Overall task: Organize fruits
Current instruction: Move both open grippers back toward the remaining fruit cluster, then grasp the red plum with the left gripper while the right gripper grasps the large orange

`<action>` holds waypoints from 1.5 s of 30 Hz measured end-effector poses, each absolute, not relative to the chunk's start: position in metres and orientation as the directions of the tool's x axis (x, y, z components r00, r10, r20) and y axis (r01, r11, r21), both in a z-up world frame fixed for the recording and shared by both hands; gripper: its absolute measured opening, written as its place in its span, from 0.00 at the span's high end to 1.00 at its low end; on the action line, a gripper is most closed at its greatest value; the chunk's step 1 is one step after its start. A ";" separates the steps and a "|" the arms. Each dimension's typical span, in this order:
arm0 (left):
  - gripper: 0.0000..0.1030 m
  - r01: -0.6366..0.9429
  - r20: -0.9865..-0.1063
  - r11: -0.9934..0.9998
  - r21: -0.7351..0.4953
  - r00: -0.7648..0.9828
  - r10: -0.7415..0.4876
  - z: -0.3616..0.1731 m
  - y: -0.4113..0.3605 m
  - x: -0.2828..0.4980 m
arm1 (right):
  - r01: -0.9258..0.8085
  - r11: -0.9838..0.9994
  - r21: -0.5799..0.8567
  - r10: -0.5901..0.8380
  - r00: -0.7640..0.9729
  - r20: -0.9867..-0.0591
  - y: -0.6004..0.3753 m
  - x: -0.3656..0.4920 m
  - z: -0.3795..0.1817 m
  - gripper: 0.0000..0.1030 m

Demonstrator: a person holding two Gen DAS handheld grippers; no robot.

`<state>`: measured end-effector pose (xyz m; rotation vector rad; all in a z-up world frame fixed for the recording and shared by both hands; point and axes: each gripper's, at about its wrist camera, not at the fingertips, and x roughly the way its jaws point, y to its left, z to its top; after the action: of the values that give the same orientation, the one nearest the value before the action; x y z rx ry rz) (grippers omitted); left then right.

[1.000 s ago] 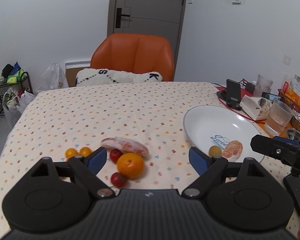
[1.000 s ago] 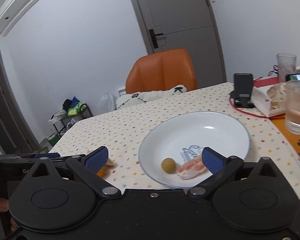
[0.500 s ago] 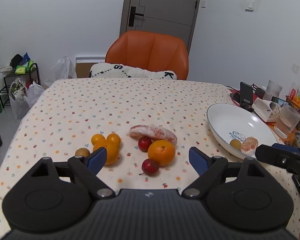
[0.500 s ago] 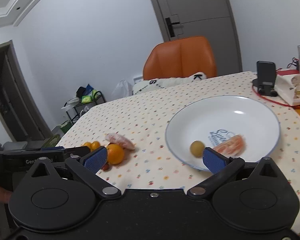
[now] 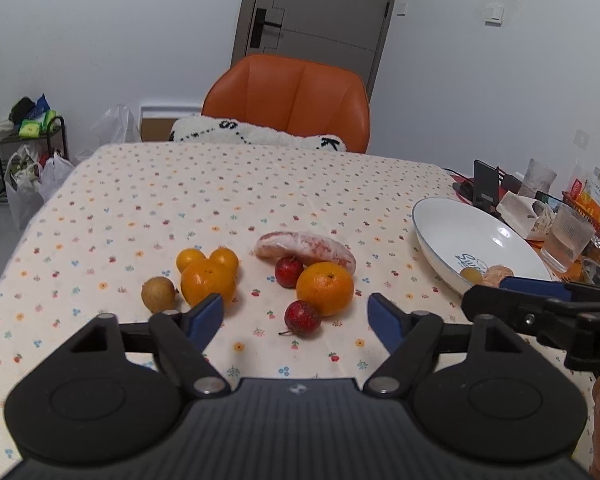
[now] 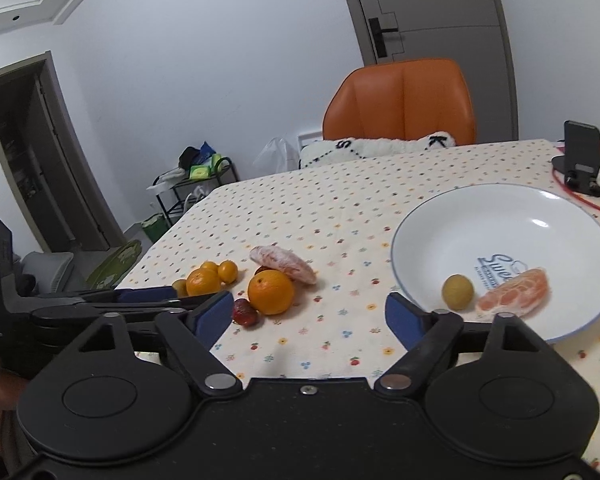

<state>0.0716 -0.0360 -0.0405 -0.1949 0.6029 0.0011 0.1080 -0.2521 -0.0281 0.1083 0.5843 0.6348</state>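
left wrist view: my left tongs [image 5: 295, 317] sit at the bottom centre of the frame, blue pads spread wide, nothing between them. on the surface [image 5: 220, 184] just above them is the loose fruit: big orange [image 5: 325, 288] at centre, red fruit [image 5: 302, 317] touching its lower left, another red fruit [image 5: 288, 271] to its upper left, peeled pink wedge [image 5: 305, 249] behind both. left of centre is a second orange [image 5: 207, 283] with two small oranges [image 5: 191, 259] touching its top, brown round fruit [image 5: 159, 294] beside it on the left. white plate [image 5: 440, 220] at right edge, partly hidden by my right tongs [image 5: 540, 304].

right wrist view: right tongs [image 6: 308, 318] at bottom centre, pads wide apart, empty. plate [image 6: 500, 200] at right of frame holds a yellow-green fruit [image 6: 457, 291] and a peeled orange segment [image 6: 516, 293], close together. loose fruit pile sits left of centre, well apart from plate. orange chair [image 6: 400, 100] at upper right.
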 end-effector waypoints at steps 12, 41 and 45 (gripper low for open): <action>0.47 -0.043 -0.589 0.974 -0.222 0.802 -0.099 -0.058 -0.035 0.092 | -0.524 0.794 0.308 0.602 0.607 -0.519 -0.239 0.121 -0.039 0.43; 0.78 -0.082 -0.583 0.971 -0.224 0.810 -0.066 -0.052 -0.010 0.090 | -0.545 0.763 0.346 0.638 0.552 -0.537 -0.195 0.153 -0.057 0.44; 0.78 -0.096 -0.582 0.970 -0.224 0.812 -0.054 -0.052 -0.005 0.089 | -0.548 0.763 0.343 0.637 0.546 -0.544 -0.190 0.156 -0.059 0.44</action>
<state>0.0891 -0.0052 -0.0515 -0.2490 0.6251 0.0227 0.1563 -0.1898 -0.0592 0.1381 0.7008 0.7050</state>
